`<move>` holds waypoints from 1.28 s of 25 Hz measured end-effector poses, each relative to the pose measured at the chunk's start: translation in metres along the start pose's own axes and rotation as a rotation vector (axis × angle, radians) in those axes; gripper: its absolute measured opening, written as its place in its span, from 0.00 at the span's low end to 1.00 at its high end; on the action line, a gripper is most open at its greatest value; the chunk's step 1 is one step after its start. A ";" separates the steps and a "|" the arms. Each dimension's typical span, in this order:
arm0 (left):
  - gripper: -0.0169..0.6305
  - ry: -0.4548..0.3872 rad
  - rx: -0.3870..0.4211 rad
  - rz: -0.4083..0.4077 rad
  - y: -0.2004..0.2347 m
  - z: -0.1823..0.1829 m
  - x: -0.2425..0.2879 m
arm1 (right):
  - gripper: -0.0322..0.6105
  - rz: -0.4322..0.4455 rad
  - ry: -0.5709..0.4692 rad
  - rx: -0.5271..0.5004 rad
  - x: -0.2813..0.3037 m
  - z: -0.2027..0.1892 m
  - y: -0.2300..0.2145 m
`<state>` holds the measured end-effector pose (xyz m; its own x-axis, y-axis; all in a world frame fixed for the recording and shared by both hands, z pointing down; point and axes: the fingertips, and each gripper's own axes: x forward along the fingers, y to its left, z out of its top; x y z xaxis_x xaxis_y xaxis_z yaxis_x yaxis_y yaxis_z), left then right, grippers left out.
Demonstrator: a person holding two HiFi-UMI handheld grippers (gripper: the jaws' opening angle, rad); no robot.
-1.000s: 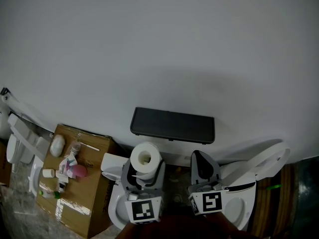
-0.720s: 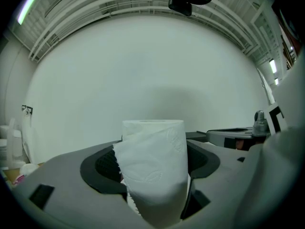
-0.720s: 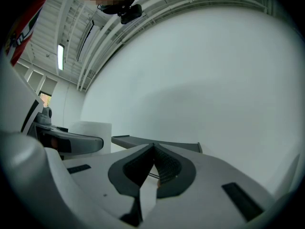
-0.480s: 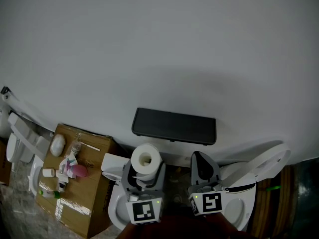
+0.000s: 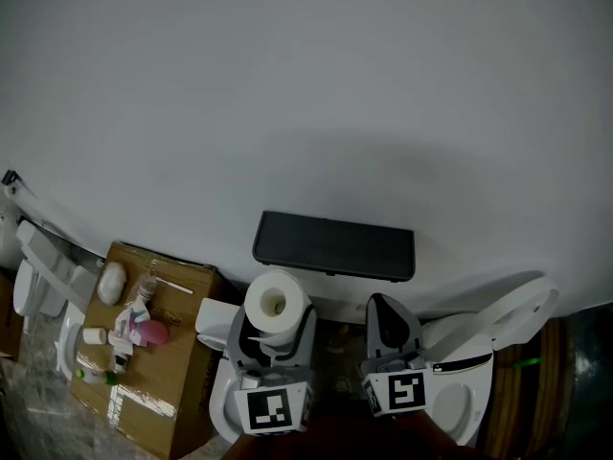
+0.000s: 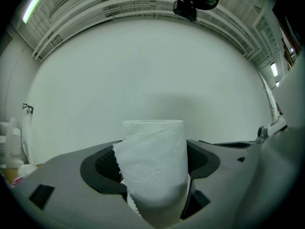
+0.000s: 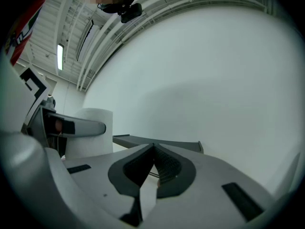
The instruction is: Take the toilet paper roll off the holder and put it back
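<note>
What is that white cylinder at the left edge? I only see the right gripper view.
Observer: A toilet paper roll, held upright between the left gripper's fingers. The head view shows its hollow core.
Operator: Is the paper neatly wound?
Observer: No. The left gripper view shows a loose sheet with a ragged edge hanging down its front.
Operator: Anything further left?
Observer: A cardboard box with small items on top, in the head view.
</note>
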<state>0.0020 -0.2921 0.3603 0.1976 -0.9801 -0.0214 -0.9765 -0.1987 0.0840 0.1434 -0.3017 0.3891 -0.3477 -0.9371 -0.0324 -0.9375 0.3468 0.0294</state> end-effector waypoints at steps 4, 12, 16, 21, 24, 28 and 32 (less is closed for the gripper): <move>0.64 -0.061 0.028 -0.007 0.001 0.031 0.011 | 0.07 -0.002 -0.002 -0.004 -0.001 -0.001 -0.001; 0.64 -0.213 0.122 -0.003 0.006 0.094 0.048 | 0.07 -0.008 0.005 0.002 -0.005 -0.002 -0.005; 0.64 -0.236 0.128 -0.015 0.006 0.108 0.067 | 0.07 -0.021 0.010 -0.001 -0.007 -0.003 -0.011; 0.64 -0.185 0.104 -0.020 0.010 0.094 0.095 | 0.07 -0.020 0.007 0.003 -0.009 -0.001 -0.011; 0.64 -0.145 0.094 -0.027 0.010 0.075 0.110 | 0.07 -0.021 0.003 0.004 -0.010 0.000 -0.014; 0.64 -0.079 0.099 -0.010 0.013 0.048 0.124 | 0.07 -0.026 0.008 0.005 -0.010 -0.002 -0.015; 0.64 -0.049 0.159 0.010 0.015 0.033 0.125 | 0.07 -0.025 0.020 0.008 -0.010 -0.005 -0.014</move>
<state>0.0092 -0.4178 0.3257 0.1866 -0.9799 -0.0698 -0.9806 -0.1815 -0.0738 0.1596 -0.2974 0.3940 -0.3235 -0.9461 -0.0134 -0.9461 0.3232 0.0207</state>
